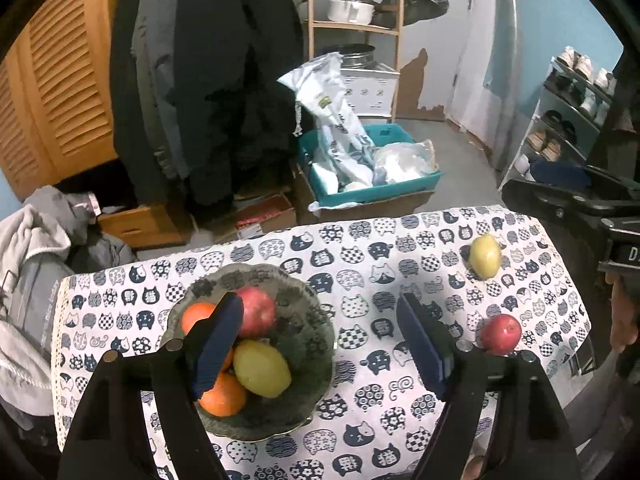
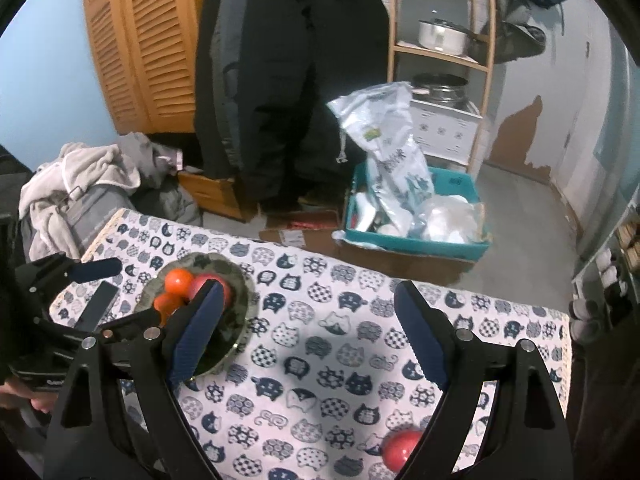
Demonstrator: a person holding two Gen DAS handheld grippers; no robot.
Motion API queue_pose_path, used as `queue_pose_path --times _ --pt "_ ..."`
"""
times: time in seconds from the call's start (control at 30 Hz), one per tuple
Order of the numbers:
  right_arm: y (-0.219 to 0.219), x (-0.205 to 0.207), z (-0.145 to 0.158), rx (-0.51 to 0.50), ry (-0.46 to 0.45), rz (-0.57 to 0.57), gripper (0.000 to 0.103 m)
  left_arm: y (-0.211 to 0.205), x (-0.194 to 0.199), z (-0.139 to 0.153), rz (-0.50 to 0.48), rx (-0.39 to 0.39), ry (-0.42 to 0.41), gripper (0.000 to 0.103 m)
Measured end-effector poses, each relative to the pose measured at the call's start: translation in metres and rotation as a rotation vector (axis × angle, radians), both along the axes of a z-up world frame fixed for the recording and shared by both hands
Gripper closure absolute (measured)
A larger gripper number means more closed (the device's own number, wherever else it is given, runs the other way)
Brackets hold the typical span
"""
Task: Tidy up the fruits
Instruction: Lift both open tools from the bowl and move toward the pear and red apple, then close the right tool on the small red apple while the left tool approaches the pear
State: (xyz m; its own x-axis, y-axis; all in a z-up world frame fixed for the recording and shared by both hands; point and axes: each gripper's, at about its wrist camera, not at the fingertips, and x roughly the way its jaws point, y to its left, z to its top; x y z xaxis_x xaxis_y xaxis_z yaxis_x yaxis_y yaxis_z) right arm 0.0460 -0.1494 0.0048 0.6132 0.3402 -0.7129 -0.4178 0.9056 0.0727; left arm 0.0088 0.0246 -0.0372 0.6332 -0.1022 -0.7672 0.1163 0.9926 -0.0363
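A dark patterned bowl [image 1: 280, 420] on the cat-print tablecloth [image 1: 360, 248] holds two oranges [image 1: 198, 314], a red apple [image 1: 258, 308] and a yellow lemon [image 1: 262, 368]. My left gripper [image 1: 320, 340] hovers open just right of the bowl, with nothing between its blue pads. A second lemon [image 1: 485, 256] and a second red apple [image 1: 501, 334] lie loose on the cloth to the right. In the right wrist view my right gripper [image 2: 310, 320] is open and empty above the cloth. The bowl [image 2: 244, 280] is at its left finger and the loose apple [image 2: 402, 446] low under its right finger.
Beyond the table's far edge are a teal bin [image 1: 400, 188] of bags on cardboard boxes, hanging dark coats [image 1: 208, 80] and a wooden shelf [image 1: 352, 28]. A pile of grey clothes [image 1: 32, 280] lies left of the table. A shoe rack [image 1: 568, 112] stands at the right.
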Motion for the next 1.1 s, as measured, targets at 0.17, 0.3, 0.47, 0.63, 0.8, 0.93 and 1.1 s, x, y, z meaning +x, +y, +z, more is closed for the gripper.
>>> queue_pose_path --times 0.17,0.3,0.47,0.63,0.8,0.93,1.1 --pt "-0.024 0.0 0.0 0.006 0.001 -0.037 0.017 -0.018 0.001 0.002 -0.028 0.012 -0.005 0.018" --pt "-0.041 0.001 -0.004 0.009 0.014 -0.069 0.017 -0.035 0.003 0.0 -0.06 0.023 0.001 0.017" --pt "-0.06 0.001 -0.012 0.003 0.031 -0.099 0.017 -0.051 0.006 -0.003 -0.091 0.03 0.009 0.017" --pt "-0.079 0.001 -0.023 -0.006 0.055 -0.132 0.017 -0.07 0.009 -0.009 -0.128 0.029 0.029 0.017" --pt "-0.097 0.001 -0.034 -0.017 0.081 -0.161 0.017 -0.089 0.012 -0.02 -0.166 0.044 0.051 0.018" --pt "-0.112 0.001 -0.051 -0.033 0.113 -0.185 0.017 -0.102 0.016 -0.035 -0.191 0.051 0.085 0.017" --pt "-0.13 0.002 -0.083 -0.047 0.189 -0.211 0.017 -0.118 0.019 -0.052 -0.225 0.058 0.115 0.017"
